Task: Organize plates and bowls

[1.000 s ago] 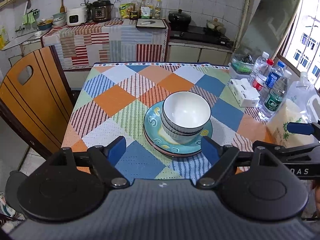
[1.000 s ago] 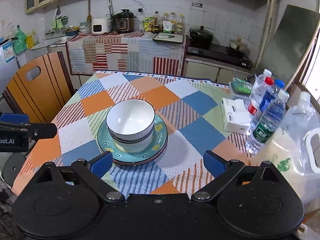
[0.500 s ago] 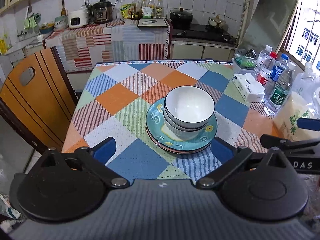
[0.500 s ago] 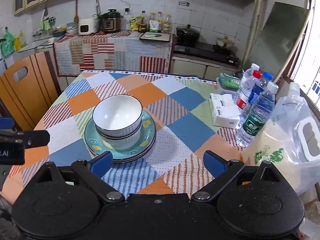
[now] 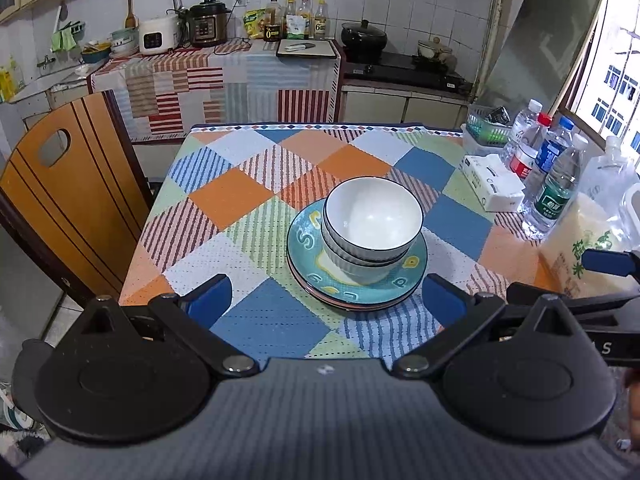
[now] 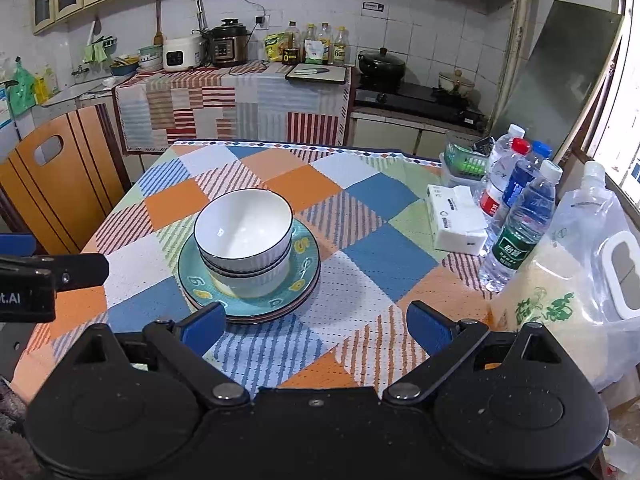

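Two white bowls with dark rims are nested and stand on a stack of plates, the top one teal with yellow marks, near the middle of the table. My left gripper is open and empty, held back from the stack over the table's near edge. My right gripper is open and empty, also back from the stack, to its right. Each gripper shows at the edge of the other's view.
The table has a patchwork cloth. Three water bottles, a white tissue pack, a green basket and a rice bag stand along the right side. A wooden chair is at the left.
Both grippers have drawn back and up from the stack, so more of the table shows. The left jaws have opened wider. The bowls and plates have not moved.
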Motion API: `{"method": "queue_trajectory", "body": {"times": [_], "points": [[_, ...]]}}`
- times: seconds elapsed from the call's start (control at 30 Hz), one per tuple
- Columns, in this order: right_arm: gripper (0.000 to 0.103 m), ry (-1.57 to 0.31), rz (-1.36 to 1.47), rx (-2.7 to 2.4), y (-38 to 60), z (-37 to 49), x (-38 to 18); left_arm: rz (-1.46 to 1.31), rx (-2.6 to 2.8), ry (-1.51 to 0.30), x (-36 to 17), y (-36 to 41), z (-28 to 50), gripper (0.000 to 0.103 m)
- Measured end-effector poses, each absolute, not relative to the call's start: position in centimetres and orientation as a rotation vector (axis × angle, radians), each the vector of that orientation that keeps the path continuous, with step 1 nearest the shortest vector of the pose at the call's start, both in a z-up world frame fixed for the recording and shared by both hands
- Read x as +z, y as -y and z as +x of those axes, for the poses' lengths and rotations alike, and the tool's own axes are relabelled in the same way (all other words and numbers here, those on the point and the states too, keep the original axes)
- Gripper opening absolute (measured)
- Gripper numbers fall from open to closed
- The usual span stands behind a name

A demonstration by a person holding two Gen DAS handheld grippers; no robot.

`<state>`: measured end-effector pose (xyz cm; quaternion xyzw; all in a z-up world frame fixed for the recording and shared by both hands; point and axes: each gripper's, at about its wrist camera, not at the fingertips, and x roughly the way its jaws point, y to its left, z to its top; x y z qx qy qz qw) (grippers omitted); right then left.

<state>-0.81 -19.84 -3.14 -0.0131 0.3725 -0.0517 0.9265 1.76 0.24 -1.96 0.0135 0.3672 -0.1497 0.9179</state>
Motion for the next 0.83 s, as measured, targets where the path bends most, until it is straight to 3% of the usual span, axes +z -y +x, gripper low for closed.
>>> {"method": "queue_trajectory", "body": {"times": [0.83], "points": [[0.099, -0.785, -0.016, -0.109, 20.01, -0.68, -3.44, 0.050, -0.334, -0.754, -1.99, -0.11, 1.20, 0.103]]}}
